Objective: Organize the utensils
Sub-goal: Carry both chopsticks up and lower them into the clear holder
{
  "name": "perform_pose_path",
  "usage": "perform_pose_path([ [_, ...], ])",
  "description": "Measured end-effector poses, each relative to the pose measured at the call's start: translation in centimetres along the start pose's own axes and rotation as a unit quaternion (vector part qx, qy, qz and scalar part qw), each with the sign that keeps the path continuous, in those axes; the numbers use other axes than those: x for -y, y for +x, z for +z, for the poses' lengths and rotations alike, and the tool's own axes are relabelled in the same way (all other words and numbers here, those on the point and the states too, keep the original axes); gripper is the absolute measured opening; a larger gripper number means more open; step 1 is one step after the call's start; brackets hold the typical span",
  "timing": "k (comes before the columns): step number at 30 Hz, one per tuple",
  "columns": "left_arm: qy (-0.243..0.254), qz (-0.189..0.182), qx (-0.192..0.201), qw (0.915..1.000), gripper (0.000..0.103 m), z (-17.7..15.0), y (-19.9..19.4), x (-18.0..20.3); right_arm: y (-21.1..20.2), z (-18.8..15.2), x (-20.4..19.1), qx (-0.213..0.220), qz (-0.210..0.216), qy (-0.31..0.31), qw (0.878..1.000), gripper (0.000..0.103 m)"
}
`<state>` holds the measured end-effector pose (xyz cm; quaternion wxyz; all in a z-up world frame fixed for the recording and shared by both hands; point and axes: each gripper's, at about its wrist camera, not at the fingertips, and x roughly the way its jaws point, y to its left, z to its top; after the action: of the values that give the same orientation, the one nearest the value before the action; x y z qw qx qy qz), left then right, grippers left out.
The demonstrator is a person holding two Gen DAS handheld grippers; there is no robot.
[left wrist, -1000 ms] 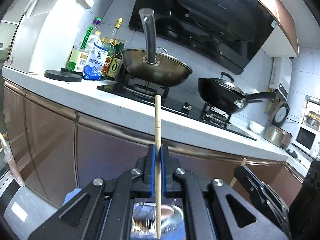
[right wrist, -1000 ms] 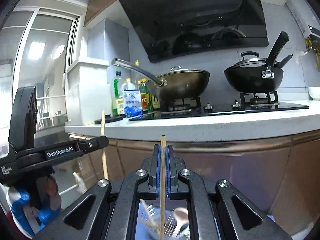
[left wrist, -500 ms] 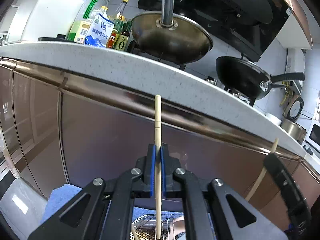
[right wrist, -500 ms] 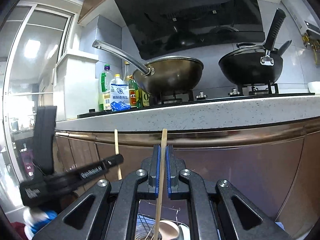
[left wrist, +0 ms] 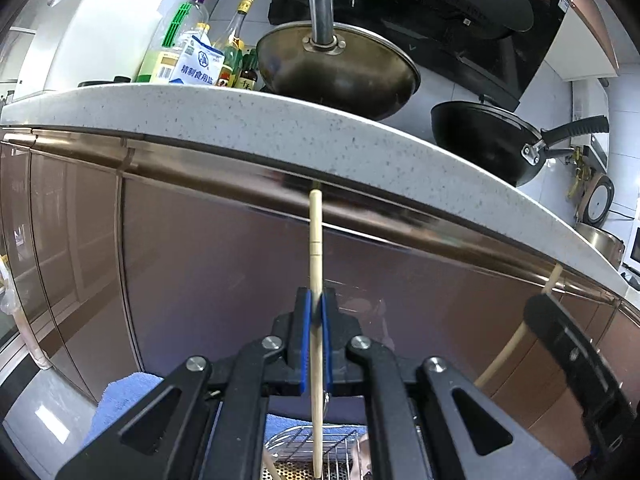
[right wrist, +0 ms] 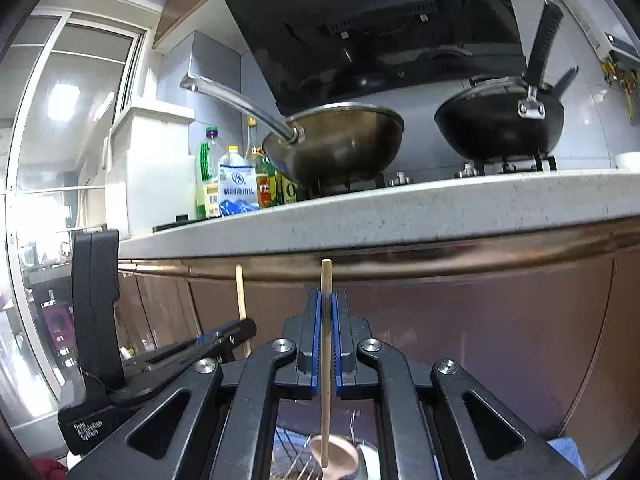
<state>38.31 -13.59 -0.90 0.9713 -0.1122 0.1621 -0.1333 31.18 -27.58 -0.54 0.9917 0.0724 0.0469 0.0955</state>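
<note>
Left wrist view, my left tongs (left wrist: 315,320) pinching chopstick (left wrist: 315,248) upright, wire rack (left wrist: 312,452) below, my right tongs (right wrist: 327,320) pinching 2nd chopstick (right wrist: 326,280).

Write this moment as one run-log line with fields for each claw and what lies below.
left claw: shut on chopstick | right claw: shut on second chopstick | below: wire rack

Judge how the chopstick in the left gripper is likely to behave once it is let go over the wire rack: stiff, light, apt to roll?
The chopstick looks straight and unbent above the left gripper, so probably stiff. Its thin shaft suggests it is light. It appears round, so it would likely roll on a flat surface; the wire rack below may catch it.
</note>
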Motion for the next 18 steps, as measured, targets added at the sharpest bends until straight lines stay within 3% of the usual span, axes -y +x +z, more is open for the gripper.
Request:
perform_pose_path([
  [13,-0.001,0.004,0.000,1.0000,0.006,-2.1,-0.4,-1.3,-0.6,-3.6,-0.1,-0.041,-0.016,-0.023,0.999,0.006],
  [15,0.001,0.002,-0.002,1.0000,0.007,-2.4,-0.6,-1.4,-0.5,-4.2,0.2,-0.051,-0.018,-0.020,0.998,0.010],
  [17,0.003,-0.003,-0.003,1.0000,0.011,-2.5,-1.1,-1.6,-0.7,-4.5,0.4,-0.056,-0.020,-0.016,0.998,0.029],
  [18,0.003,-0.004,-0.002,1.0000,0.017,-2.5,-1.4,-1.7,-0.9,-4.6,0.5,-0.056,-0.022,-0.015,0.998,0.032],
])
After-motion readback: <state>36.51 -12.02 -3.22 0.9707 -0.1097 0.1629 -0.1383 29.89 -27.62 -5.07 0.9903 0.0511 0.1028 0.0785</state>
